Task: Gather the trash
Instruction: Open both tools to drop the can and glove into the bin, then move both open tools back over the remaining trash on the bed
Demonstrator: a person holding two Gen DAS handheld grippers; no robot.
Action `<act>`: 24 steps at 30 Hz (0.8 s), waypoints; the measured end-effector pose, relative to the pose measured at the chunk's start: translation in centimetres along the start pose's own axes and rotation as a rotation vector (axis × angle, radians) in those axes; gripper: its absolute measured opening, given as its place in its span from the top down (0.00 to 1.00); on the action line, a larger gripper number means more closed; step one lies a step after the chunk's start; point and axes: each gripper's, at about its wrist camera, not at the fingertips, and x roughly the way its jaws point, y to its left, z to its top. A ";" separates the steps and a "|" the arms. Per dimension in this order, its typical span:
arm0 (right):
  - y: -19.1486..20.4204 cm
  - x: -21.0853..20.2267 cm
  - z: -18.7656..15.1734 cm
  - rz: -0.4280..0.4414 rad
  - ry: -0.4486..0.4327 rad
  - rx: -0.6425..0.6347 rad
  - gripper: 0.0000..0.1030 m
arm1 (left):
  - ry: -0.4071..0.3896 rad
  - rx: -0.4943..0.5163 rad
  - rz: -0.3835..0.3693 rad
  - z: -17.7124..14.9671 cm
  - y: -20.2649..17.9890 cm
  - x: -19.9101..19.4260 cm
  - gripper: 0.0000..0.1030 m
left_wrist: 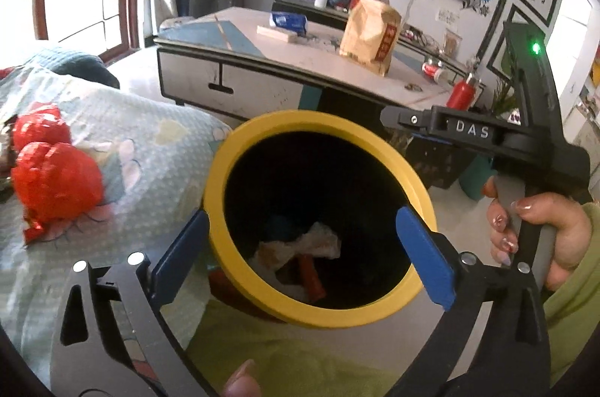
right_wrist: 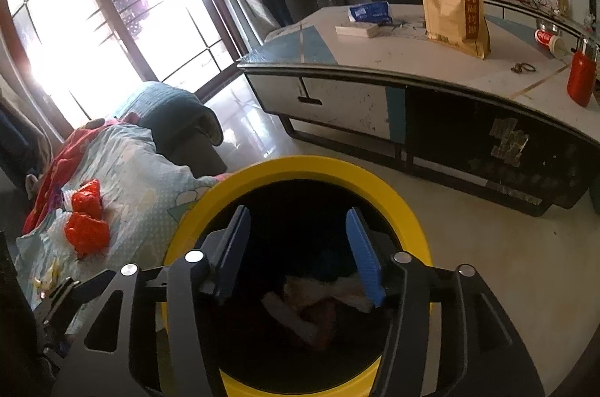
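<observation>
A yellow-rimmed trash bin (left_wrist: 240, 149) (right_wrist: 405, 205) stands beside a bed and holds crumpled white and red trash (left_wrist: 300, 254) (right_wrist: 318, 299). My left gripper (left_wrist: 303, 243) is open, its blue fingers straddling the bin's mouth, nothing between them. My right gripper (right_wrist: 300, 250) is open and empty, held over the bin's opening; its body also shows in the left wrist view (left_wrist: 487, 134). Crumpled red wrappers (left_wrist: 52, 172) (right_wrist: 86, 220) lie on the bed cover to the left of the bin.
A low table (left_wrist: 262, 59) (right_wrist: 412, 59) stands beyond the bin with a brown paper bag (left_wrist: 371, 36) (right_wrist: 453, 6), a blue tissue pack (left_wrist: 288, 21), a tipped can (right_wrist: 549, 40) and a red bottle (right_wrist: 581, 78). A window is at the left.
</observation>
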 end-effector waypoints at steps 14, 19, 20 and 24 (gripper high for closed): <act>3.3 -2.8 0.4 0.033 -0.086 -0.044 0.29 | -0.133 -0.038 0.088 0.8 1.7 -4.5 0.11; 4.8 -3.8 0.4 0.051 -0.106 -0.071 0.27 | -0.173 -0.063 0.123 1.0 2.9 -6.1 0.11; 5.1 -3.9 0.4 0.053 -0.109 -0.077 0.27 | -0.179 -0.070 0.127 0.9 3.2 -6.4 0.11; 6.5 -4.4 0.2 0.072 -0.115 -0.100 0.26 | -0.203 -0.097 0.151 0.9 4.3 -7.5 0.11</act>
